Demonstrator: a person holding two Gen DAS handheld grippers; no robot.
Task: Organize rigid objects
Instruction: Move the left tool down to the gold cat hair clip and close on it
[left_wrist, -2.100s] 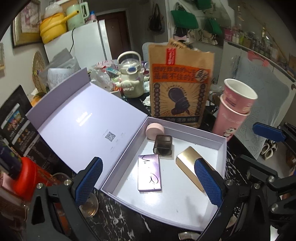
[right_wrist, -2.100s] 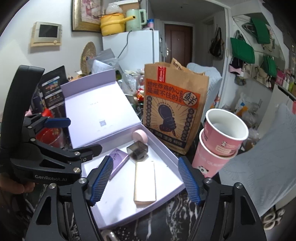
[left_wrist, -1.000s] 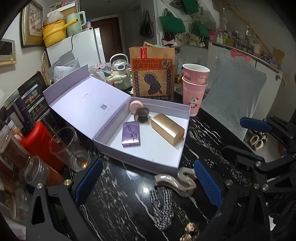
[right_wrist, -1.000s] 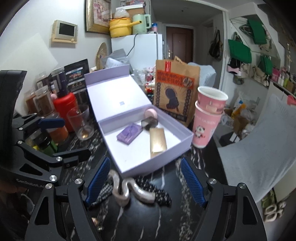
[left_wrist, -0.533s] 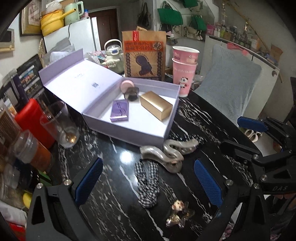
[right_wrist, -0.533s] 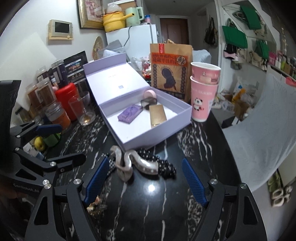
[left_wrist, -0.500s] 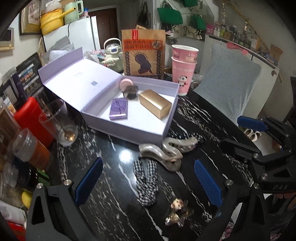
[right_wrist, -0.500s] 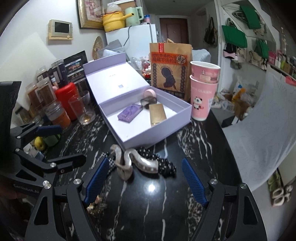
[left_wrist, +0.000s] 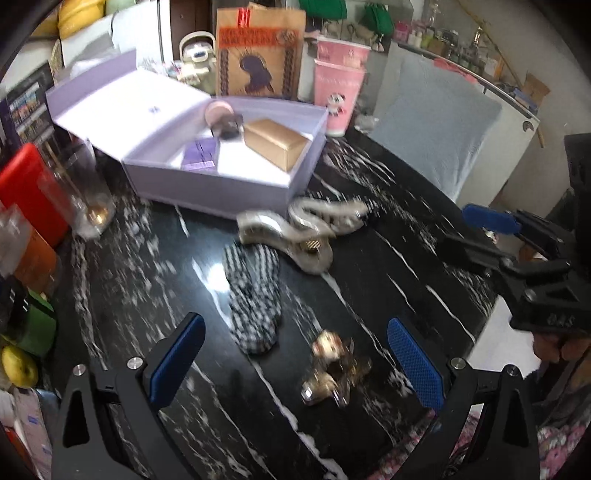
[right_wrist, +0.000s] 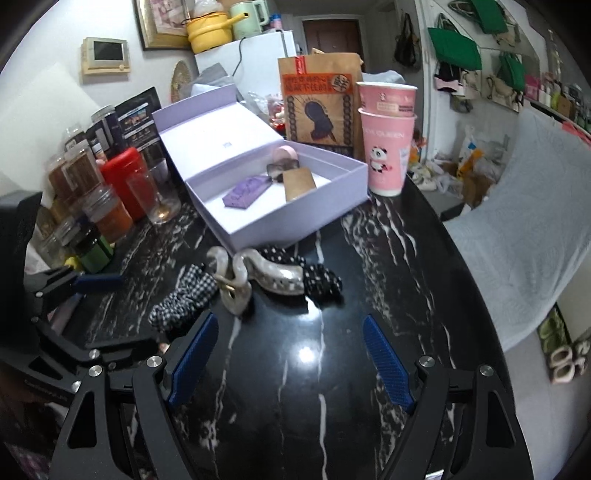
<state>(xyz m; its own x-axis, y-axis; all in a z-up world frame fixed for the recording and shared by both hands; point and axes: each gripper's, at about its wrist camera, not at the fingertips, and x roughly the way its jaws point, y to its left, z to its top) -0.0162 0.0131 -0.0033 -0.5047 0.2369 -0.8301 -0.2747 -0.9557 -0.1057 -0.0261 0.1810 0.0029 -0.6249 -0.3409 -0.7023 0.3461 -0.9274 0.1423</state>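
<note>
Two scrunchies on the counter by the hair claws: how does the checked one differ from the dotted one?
The checked scrunchie is a black-and-white gingham; the dotted scrunchie is black with small white dots. The checked one lies left of the pale hair claws and mostly in the open; the dotted one lies behind and right of them, partly covered by a claw. Both are soft fabric and lie on the black marble counter, outside the lilac box.

White fridge (right_wrist: 255, 59), dark door (right_wrist: 330, 35)
</note>
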